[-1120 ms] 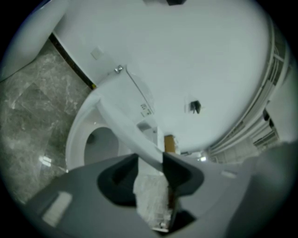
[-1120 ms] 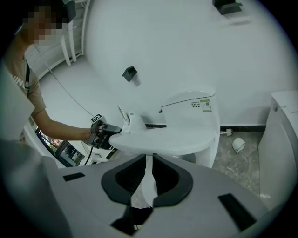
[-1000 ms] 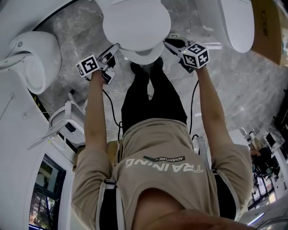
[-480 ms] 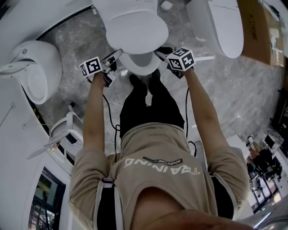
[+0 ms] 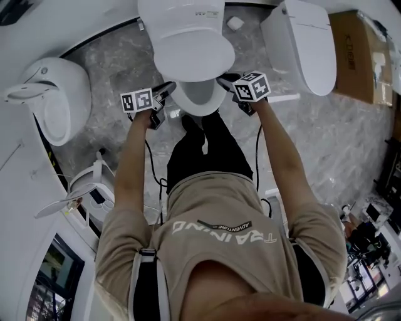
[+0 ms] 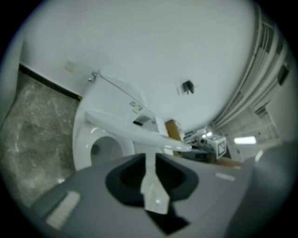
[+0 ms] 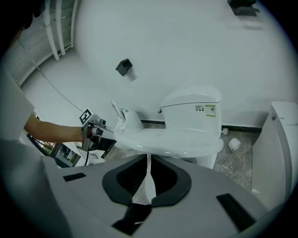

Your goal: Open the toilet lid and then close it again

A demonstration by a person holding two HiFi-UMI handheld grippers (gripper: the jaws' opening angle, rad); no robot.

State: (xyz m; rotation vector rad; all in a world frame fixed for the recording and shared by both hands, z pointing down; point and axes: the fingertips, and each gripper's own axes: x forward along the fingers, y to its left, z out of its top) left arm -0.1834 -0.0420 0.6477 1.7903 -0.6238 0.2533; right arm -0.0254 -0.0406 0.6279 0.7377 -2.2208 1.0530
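The white toilet (image 5: 188, 19) stands against the wall at the top of the head view. Its lid (image 5: 194, 53) is tilted up off the bowl (image 5: 197, 97), whose open rim shows below it. My left gripper (image 5: 168, 89) is at the lid's front left edge; its jaws have just been closing and now grip the rim (image 6: 139, 135). My right gripper (image 5: 224, 80) is shut on the front right edge. In the left gripper view the jaws (image 6: 150, 155) meet the lid's thin edge, with the bowl (image 6: 100, 148) beneath. The right gripper view shows its jaws (image 7: 149, 158) under the lid (image 7: 172, 139).
A second toilet (image 5: 304, 44) stands to the right, with a cardboard box (image 5: 363, 56) beyond it. A rounded white fixture (image 5: 56, 97) sits at the left. A paper roll (image 5: 235, 24) lies by the wall. My legs (image 5: 203, 144) stand just in front of the bowl.
Both grippers and the lid's front edge sit further from the bowl's front than a second ago. The left gripper's marker cube has rolled and now faces the camera more squarely.
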